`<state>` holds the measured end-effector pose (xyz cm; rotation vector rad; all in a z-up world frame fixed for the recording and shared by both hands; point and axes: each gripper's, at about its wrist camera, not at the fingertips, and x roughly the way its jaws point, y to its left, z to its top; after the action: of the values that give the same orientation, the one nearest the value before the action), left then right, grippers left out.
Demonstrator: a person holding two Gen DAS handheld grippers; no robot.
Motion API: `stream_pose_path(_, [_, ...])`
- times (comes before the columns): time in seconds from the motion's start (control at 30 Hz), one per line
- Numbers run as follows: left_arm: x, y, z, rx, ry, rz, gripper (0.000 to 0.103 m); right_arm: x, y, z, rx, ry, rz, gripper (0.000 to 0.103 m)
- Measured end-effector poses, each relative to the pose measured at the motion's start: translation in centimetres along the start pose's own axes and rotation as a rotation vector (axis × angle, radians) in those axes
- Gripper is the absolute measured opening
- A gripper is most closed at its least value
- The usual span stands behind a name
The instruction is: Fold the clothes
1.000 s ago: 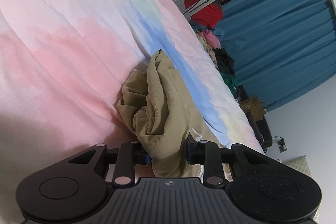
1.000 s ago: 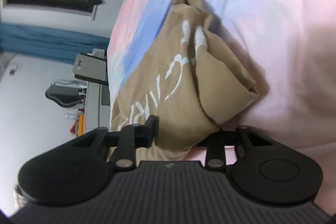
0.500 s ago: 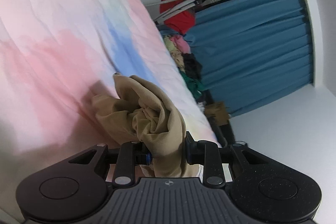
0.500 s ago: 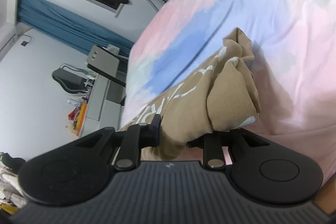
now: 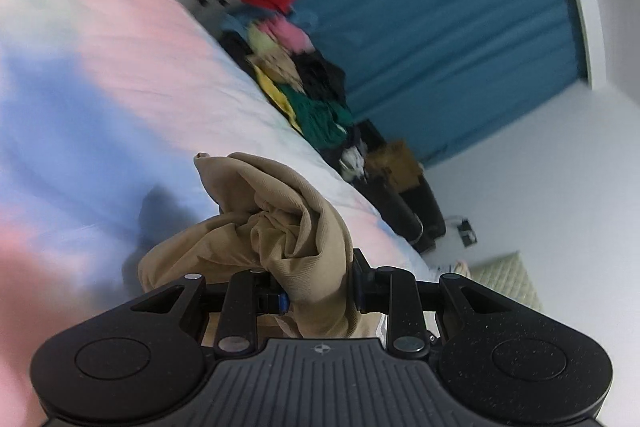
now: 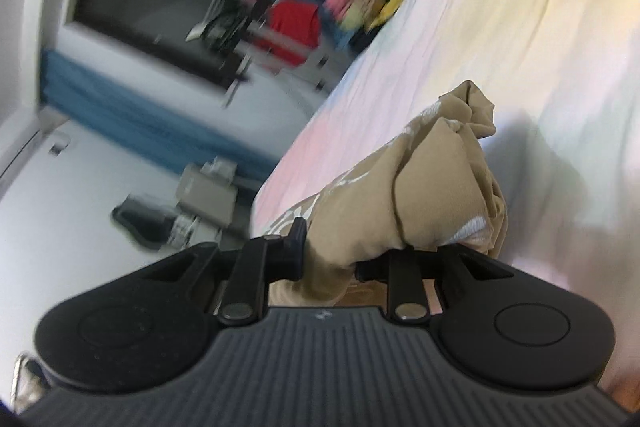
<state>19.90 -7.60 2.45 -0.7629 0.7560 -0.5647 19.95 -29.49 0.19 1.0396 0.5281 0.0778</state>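
Early going, by the look of it: tan garment (image 5: 280, 227) bunched and lifted off the bed (image 5: 100, 87), no neat fold visible. Left hand-held gripper (image 5: 318, 297) pinching one wad of it; right hand-held gripper (image 6: 330, 259) clamped on another wad, near the bed's edge. Spreading flat and every fold probably left. Cloth between the grippers out of frame; white print unreadable; clothes pile (image 5: 312, 87) beyond the bed's far edge blurred.

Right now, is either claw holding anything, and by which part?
Both hold the tan garment: the left claw and the right claw each pinch a bunched wad of its fabric; which edge or corner cannot be told.
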Motion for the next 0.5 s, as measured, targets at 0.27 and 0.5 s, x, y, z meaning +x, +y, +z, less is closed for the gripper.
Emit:
stream_pose_path(0.27, [19.8,-9.6,3.9,0.184,-0.008,-0.035,0.028,4.2,-3.6,17.0,-0.028,-0.140,-0.080,0.026])
stream_pose_path(0.5, [31.4,-9.6,2.7,0.177,0.074,-0.037,0.028,7.3,-8.5,21.4,-0.086,-0.233,-0.183,0.026])
